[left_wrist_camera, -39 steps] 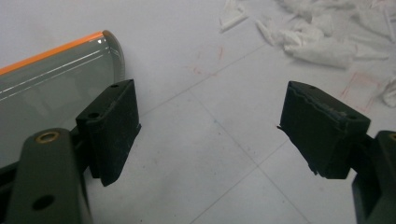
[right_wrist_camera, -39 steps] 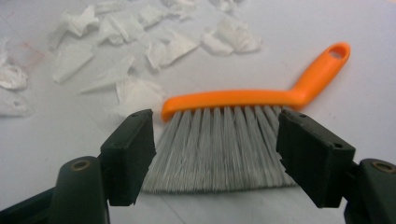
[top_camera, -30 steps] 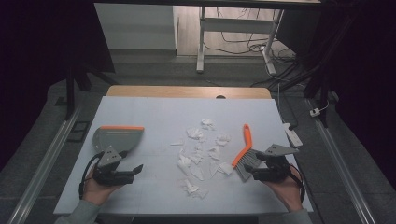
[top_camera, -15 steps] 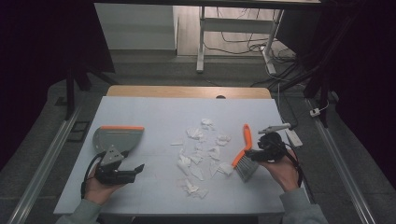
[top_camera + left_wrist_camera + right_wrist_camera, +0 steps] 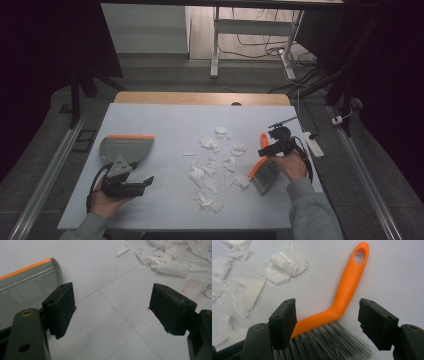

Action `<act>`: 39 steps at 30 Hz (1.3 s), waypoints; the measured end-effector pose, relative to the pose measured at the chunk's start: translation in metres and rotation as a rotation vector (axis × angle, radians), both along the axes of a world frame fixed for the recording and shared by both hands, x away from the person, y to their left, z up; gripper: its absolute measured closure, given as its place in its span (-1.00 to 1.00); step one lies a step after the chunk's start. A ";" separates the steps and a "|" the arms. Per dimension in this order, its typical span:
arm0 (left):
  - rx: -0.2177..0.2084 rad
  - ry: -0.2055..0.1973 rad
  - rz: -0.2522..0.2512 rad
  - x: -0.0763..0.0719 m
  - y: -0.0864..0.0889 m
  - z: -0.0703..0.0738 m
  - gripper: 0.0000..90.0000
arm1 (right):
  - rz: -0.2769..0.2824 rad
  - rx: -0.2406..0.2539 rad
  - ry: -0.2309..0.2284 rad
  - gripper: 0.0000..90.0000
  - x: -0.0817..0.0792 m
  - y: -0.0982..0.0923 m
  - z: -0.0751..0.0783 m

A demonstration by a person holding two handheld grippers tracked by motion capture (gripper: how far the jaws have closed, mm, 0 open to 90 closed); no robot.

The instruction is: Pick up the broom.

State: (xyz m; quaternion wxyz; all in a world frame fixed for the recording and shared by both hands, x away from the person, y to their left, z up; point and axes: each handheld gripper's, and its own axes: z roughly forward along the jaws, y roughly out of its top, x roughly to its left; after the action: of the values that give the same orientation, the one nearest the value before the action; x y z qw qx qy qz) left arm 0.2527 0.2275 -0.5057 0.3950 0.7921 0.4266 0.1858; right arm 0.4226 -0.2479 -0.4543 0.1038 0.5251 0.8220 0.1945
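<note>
Right gripper (image 5: 327, 322), jaws spread, straddles the brush (image 5: 347, 290): pinch the handle's bend squarely. Left gripper (image 5: 112, 310) waits spread near the dustpan (image 5: 22, 285).

On the white table (image 5: 165, 120) a scatter of torn paper scraps (image 5: 215, 165) lies in the middle. To their left sits a grey dustpan (image 5: 127, 147) with an orange edge; the left gripper (image 5: 142, 183) rests just in front of it, apart from it. On the right lies a brush (image 5: 262, 170) — orange handle, grey bristles — and the right gripper (image 5: 264, 150) hovers over that handle, the hand (image 5: 292, 165) behind it.
</note>
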 end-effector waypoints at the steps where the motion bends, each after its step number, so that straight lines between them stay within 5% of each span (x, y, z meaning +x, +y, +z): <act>1: 0.000 0.000 0.000 0.000 0.000 0.000 -0.52 | -0.010 -0.011 0.009 -0.31 0.003 0.002 -0.002; 12: 0.007 0.009 -0.022 -0.001 -0.001 -0.004 -0.52 | -0.137 -0.125 0.131 -0.15 0.024 0.008 -0.025; 20: 0.009 0.006 -0.022 0.000 -0.001 -0.004 -0.52 | -0.218 -0.078 0.208 0.22 0.030 0.009 -0.034; 27: 0.011 0.006 -0.021 -0.001 -0.001 -0.004 -0.52 | -0.293 -0.125 0.208 0.50 0.032 0.013 -0.034; 33: 0.015 0.004 -0.021 -0.001 -0.001 -0.004 -0.52 | -0.303 -0.121 0.202 0.55 0.031 0.011 -0.034; 39: 0.014 0.002 -0.018 -0.001 0.001 -0.004 -0.52 | -0.247 -0.079 0.215 0.56 0.031 0.003 -0.032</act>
State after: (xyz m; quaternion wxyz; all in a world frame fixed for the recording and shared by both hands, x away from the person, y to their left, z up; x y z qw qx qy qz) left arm 0.2519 0.2284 -0.5101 0.3904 0.7990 0.4186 0.1843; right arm 0.4534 -0.2446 -0.4868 0.0590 0.6355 0.7645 0.0907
